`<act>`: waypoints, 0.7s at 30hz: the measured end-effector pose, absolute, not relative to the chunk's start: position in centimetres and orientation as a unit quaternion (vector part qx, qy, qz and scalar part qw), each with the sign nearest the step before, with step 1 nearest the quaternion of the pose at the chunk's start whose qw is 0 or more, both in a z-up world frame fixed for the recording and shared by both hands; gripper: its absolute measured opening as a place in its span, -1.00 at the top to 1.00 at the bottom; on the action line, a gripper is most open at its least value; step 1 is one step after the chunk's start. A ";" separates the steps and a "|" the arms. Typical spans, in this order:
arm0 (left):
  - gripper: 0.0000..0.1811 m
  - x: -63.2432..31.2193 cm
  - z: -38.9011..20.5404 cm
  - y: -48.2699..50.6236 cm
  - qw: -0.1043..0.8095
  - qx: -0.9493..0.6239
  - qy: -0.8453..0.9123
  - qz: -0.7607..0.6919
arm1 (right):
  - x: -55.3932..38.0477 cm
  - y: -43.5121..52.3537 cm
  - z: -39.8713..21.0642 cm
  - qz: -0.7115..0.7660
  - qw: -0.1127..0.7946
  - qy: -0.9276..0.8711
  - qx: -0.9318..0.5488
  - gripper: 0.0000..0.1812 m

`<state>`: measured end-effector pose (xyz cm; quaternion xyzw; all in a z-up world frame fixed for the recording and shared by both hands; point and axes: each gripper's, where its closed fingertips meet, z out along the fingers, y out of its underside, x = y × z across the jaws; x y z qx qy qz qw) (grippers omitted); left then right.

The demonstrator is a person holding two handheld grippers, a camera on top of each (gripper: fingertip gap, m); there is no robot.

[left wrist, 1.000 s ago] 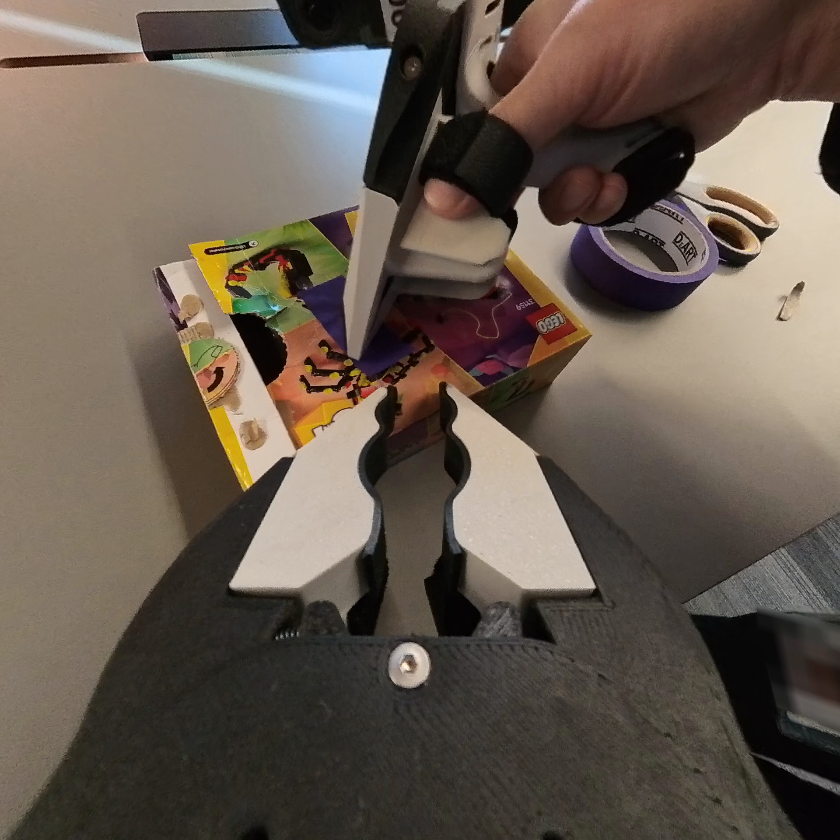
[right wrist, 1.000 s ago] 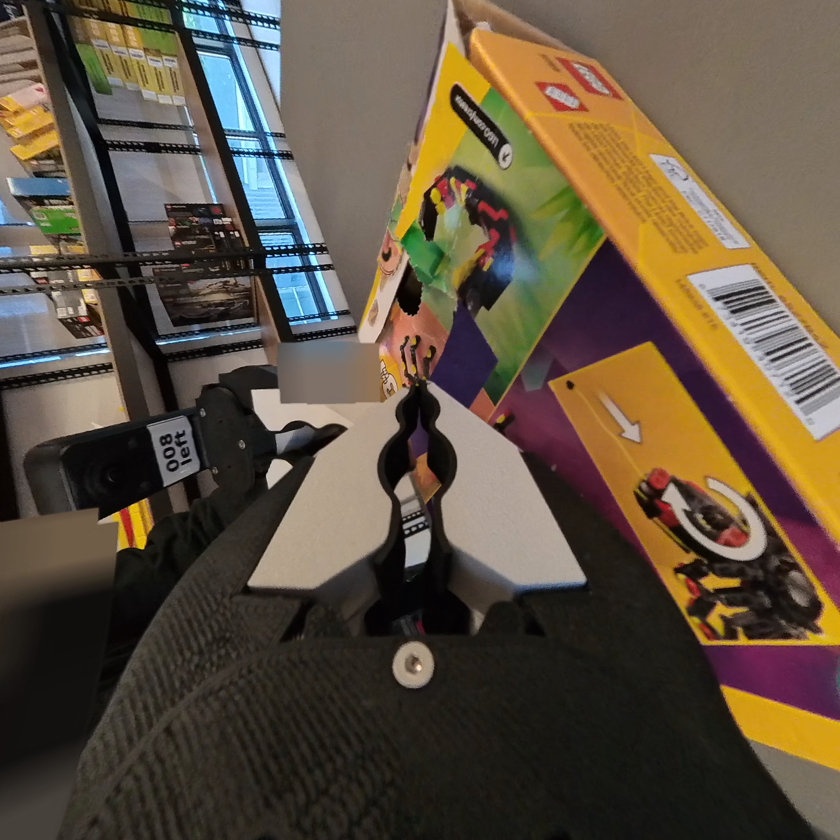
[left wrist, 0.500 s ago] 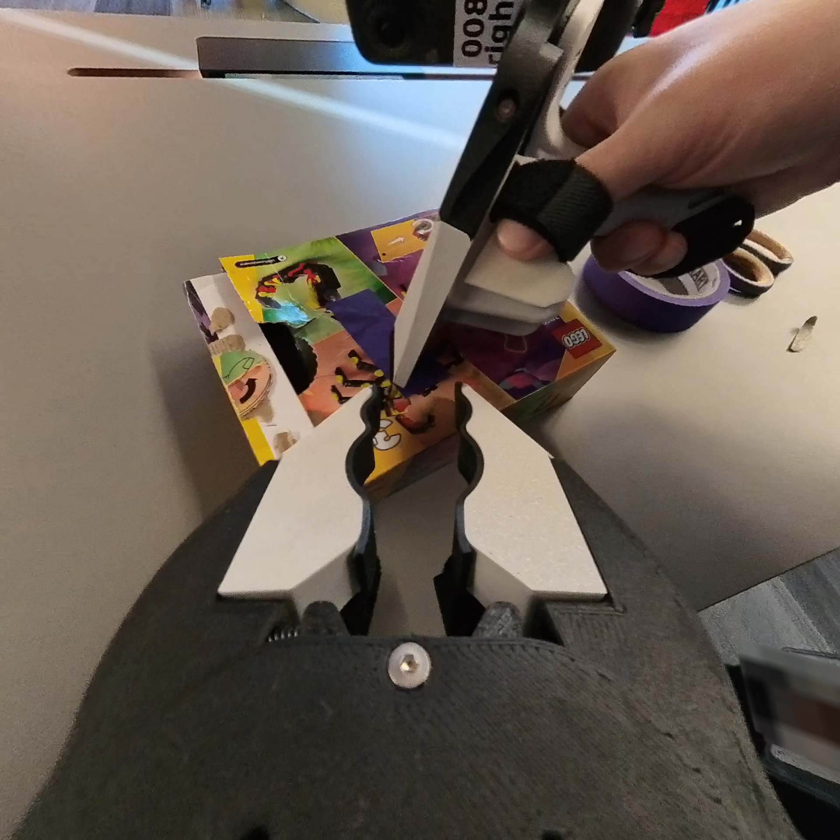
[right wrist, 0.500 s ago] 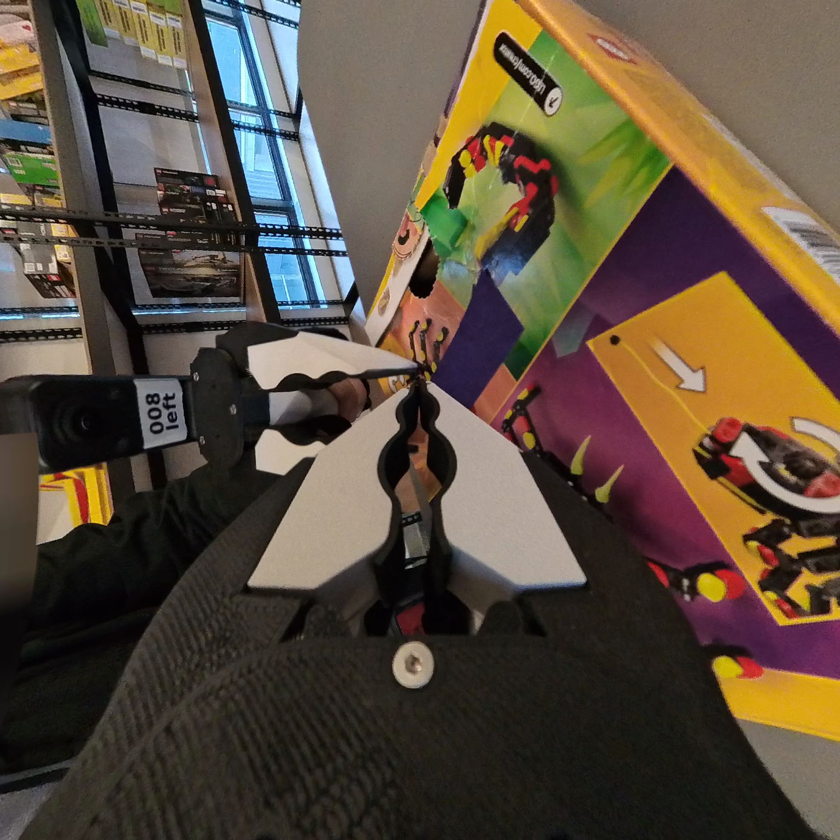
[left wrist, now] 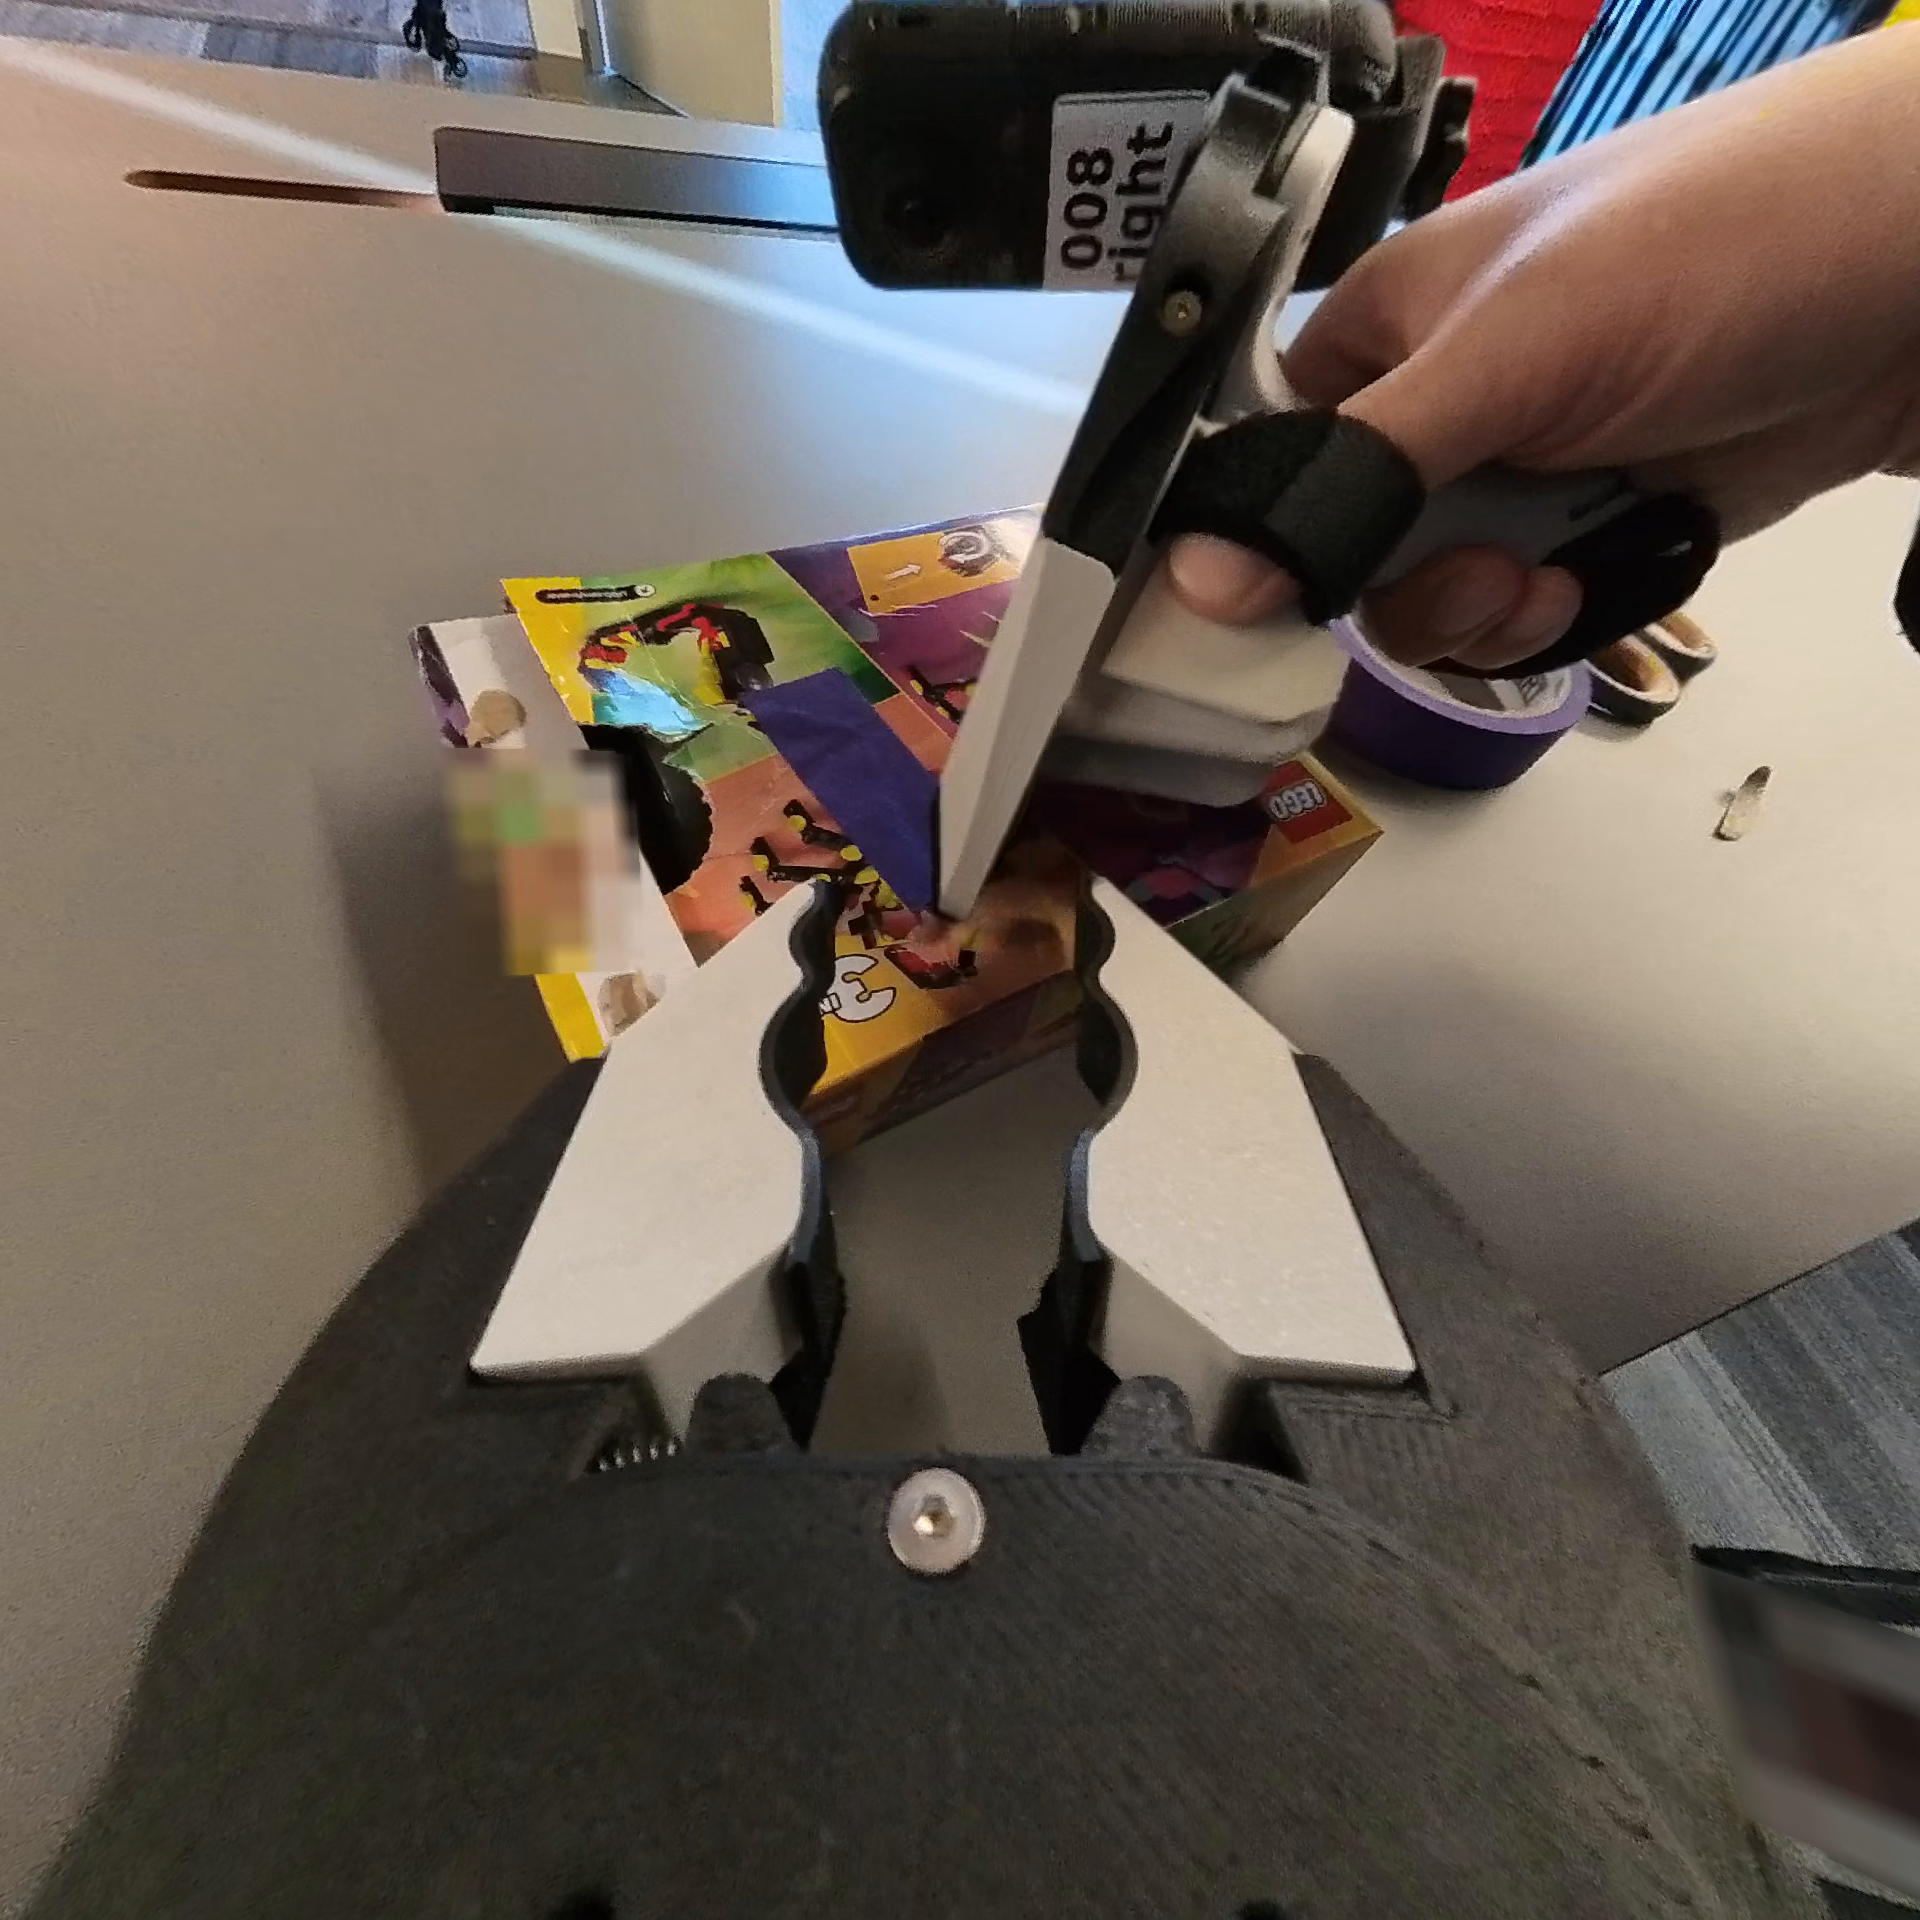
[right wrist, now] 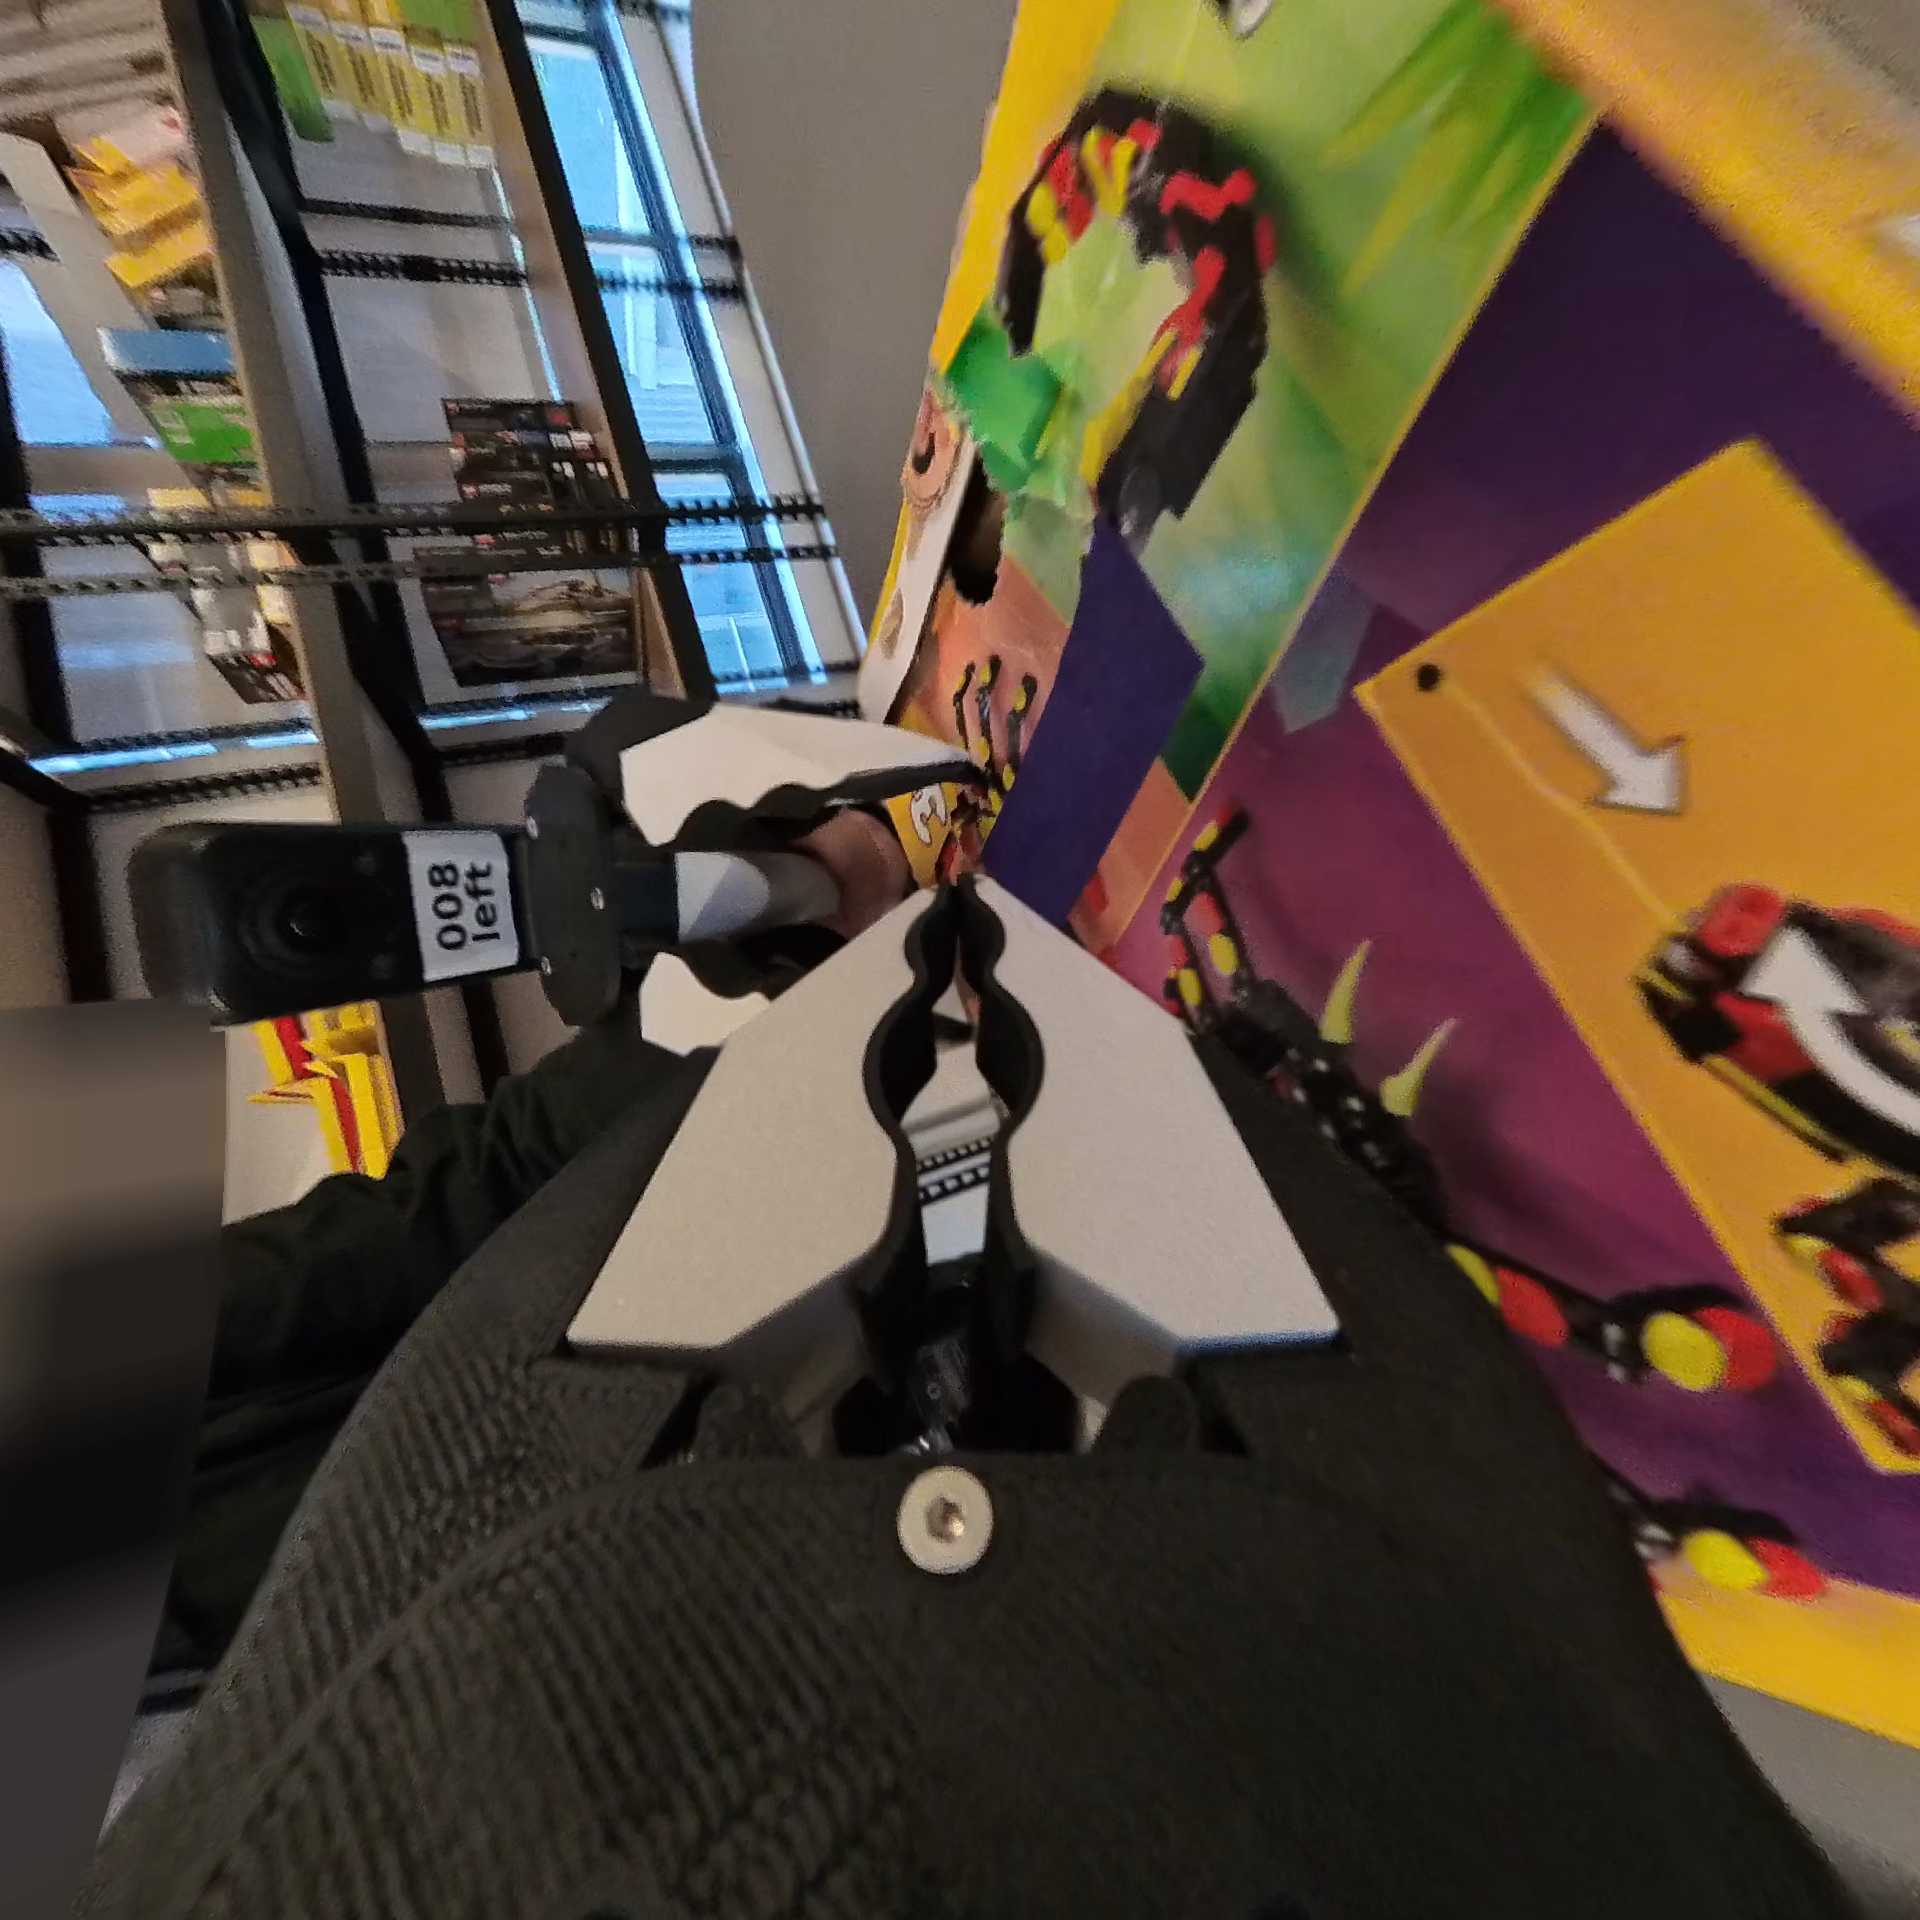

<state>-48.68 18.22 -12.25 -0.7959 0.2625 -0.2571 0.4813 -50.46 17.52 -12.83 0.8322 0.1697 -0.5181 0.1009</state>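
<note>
Grey and mostly bare, the bench [left wrist: 312,436] carries a colourful toy box [left wrist: 1195,883] lying flat, with its end flap [left wrist: 488,686] open at the far left. Just beyond it sit a purple tape roll [left wrist: 1455,727] and a small scrap [left wrist: 1743,802]. The left gripper [left wrist: 951,914] hovers low at the box's near corner, fingers spread apart around it. The right gripper [right wrist: 961,894] points steeply down at the box's top face beside a dark purple tape strip [left wrist: 852,779], fingers together; whether they pinch anything is hard to tell.
</note>
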 end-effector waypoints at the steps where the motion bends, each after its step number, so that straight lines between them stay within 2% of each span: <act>1: 0.50 -48.7 -12.2 18.2 0.480 -0.796 0.262 -0.259 | -50.4 17.8 -12.8 -0.521 0.096 0.160 0.833 1.00; 21: 0.44 -48.4 -12.2 17.9 0.478 -0.798 0.256 -0.261 | -50.7 24.8 -12.7 -0.527 0.024 0.104 0.843 1.00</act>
